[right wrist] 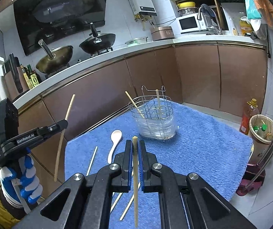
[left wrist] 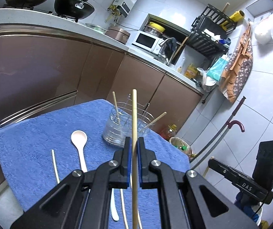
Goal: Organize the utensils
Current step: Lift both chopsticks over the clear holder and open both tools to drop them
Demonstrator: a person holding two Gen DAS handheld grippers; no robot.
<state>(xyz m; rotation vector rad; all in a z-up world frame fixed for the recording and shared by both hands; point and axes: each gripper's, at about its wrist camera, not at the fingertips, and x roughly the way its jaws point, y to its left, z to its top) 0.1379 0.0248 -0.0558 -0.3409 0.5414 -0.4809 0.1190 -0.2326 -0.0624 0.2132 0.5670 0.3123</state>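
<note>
My left gripper is shut on a wooden chopstick and holds it upright above the blue towel; it also shows in the right wrist view. My right gripper is shut on another chopstick, held above the towel. A wire utensil holder in a clear base stands at the towel's far side with two chopsticks in it; it also shows in the left wrist view. A white spoon and loose chopsticks lie on the towel.
Brown kitchen cabinets run behind the table under a counter with pans and a microwave. An oil bottle and a waste bin stand on the floor to the right.
</note>
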